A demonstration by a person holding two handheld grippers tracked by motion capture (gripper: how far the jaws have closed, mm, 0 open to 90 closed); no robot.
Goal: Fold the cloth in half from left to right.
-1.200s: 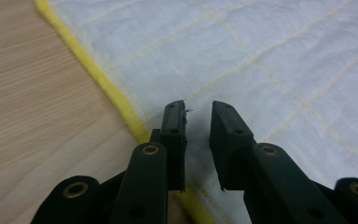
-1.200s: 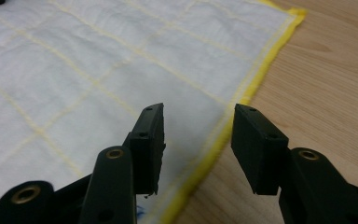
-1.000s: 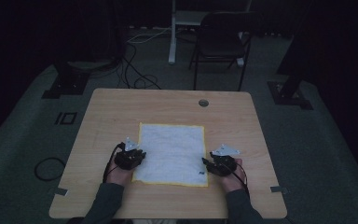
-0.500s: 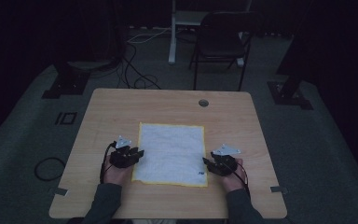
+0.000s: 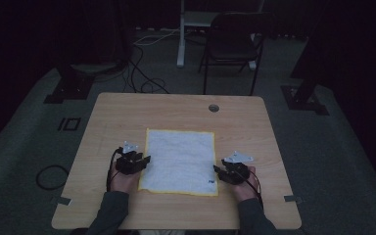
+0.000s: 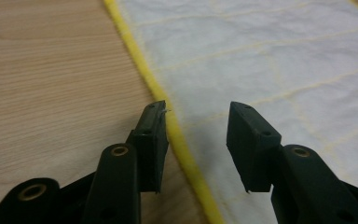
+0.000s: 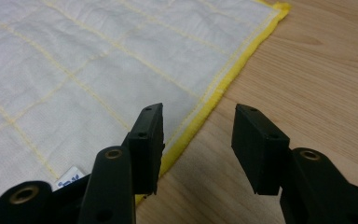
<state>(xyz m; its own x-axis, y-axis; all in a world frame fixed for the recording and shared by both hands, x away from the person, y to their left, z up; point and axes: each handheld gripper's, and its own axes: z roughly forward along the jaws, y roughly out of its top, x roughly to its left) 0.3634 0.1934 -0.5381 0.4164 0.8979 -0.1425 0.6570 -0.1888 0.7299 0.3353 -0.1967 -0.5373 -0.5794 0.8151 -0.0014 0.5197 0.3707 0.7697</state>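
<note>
Lying flat: a white cloth point(image 5: 180, 161) with a yellow hem and faint yellow grid stitching rests spread on the wooden table point(image 5: 127, 112), slightly toward the person's side of its middle.
Left gripper: the left gripper point(image 5: 146, 159) sits at the cloth's left edge, near the lower left corner, held by the person's left hand point(image 5: 122, 180).
Left jaws: released and spread wide; in the left gripper view point(image 6: 196, 133) they straddle the yellow hem point(image 6: 161, 100), one jaw over bare wood, the other over white fabric. Nothing is between the pads that they press on.
Right gripper: the right gripper point(image 5: 217, 171) sits at the cloth's right edge, near the lower right corner, held by the right hand point(image 5: 242, 188).
Right jaws: also released and parted; in the right gripper view point(image 7: 198, 135) the hem point(image 7: 223, 81) runs up between them, one jaw above the cloth, the other above the table.
Label: a small white tag with blue print point(image 7: 70, 178) lies on the cloth just beside the right gripper's jaw, near the corner.
Contact: whether either jaw tip touches the fabric cannot be told.
Surroundings: a dark folding chair point(image 5: 235, 46) stands beyond the table's far edge, with cables point(image 5: 142, 73) on the grey floor.
</note>
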